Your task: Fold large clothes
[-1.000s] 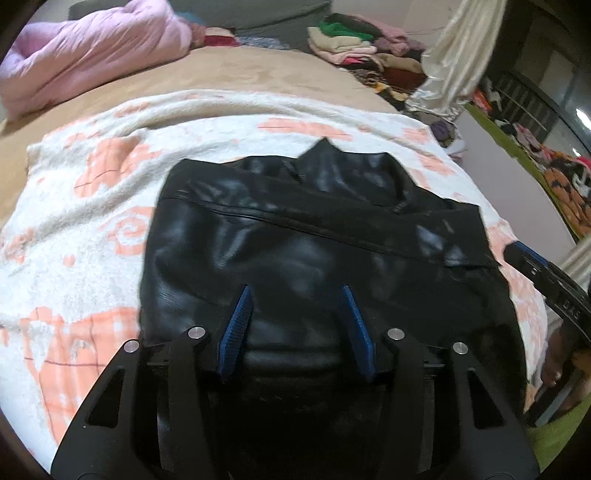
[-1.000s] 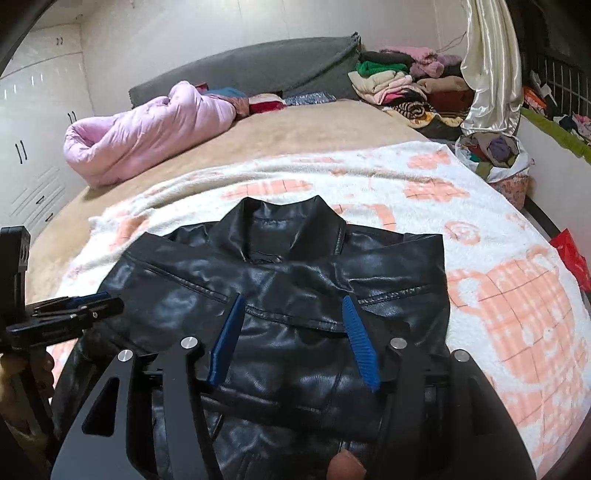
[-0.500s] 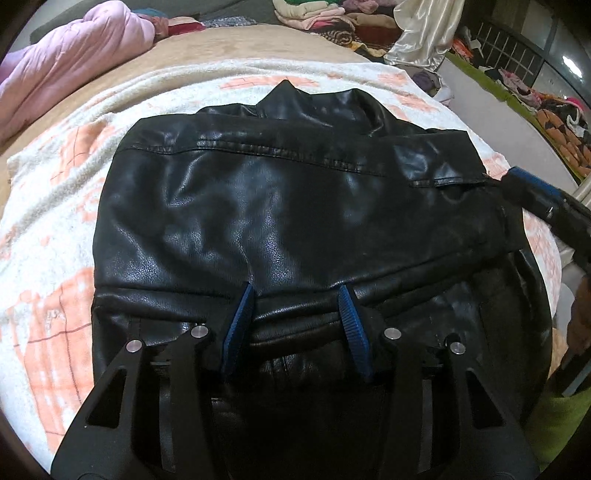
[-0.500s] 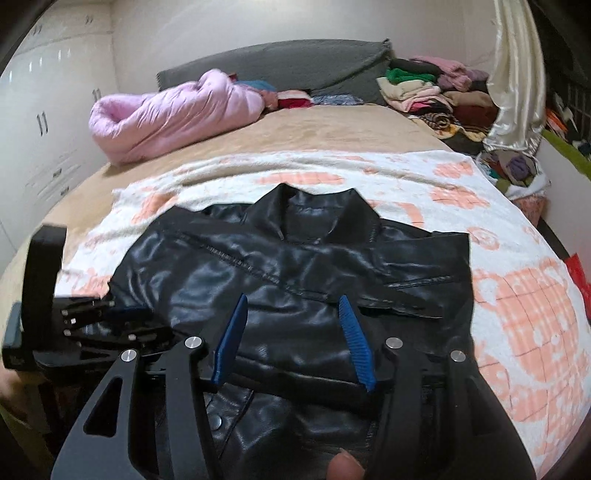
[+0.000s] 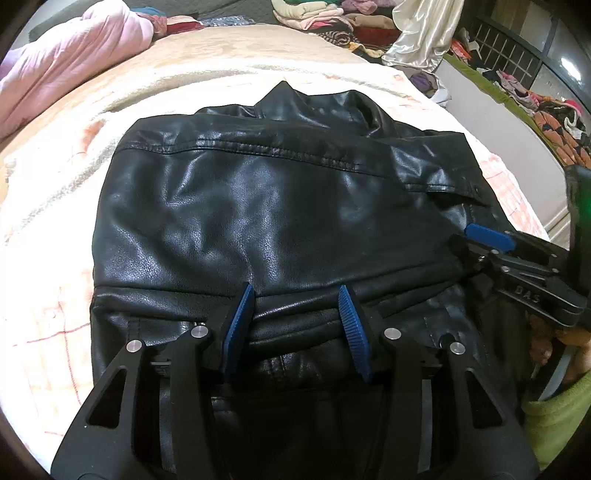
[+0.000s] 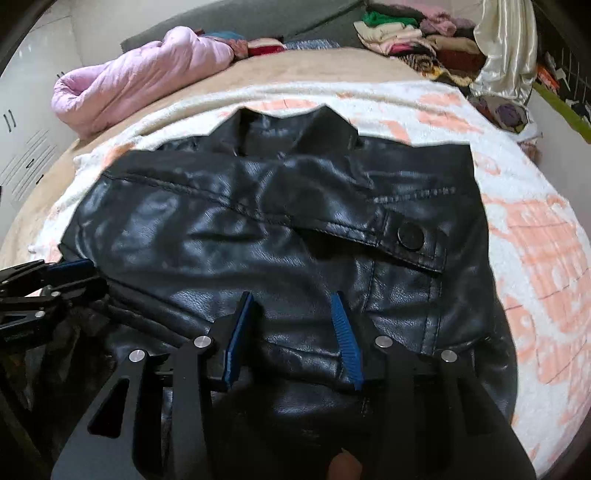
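Here, in the left wrist view, a black leather jacket lies spread on a white blanket with orange patterns that covers a bed, its collar pointing away from the camera and a stitched seam running across the shoulders. The left gripper points down at the near part of the jacket; its two blue pads stand apart with a raised fold of leather lying between them, and whether the pads actually press that fold cannot be told. At the right edge the right gripper reaches in over the jacket's side, one blue pad showing. A pink quilt lies bunched at the far left and a pile of folded clothes sits at the far end. In the right wrist view, the same jacket fills the middle, with a buttoned pocket flap to the right of centre. The right gripper hangs over the near hem with its jaws closing, a ridge of leather between the blue pads, which do not visibly pinch it. The left gripper enters from the left edge, low against the jacket's side.
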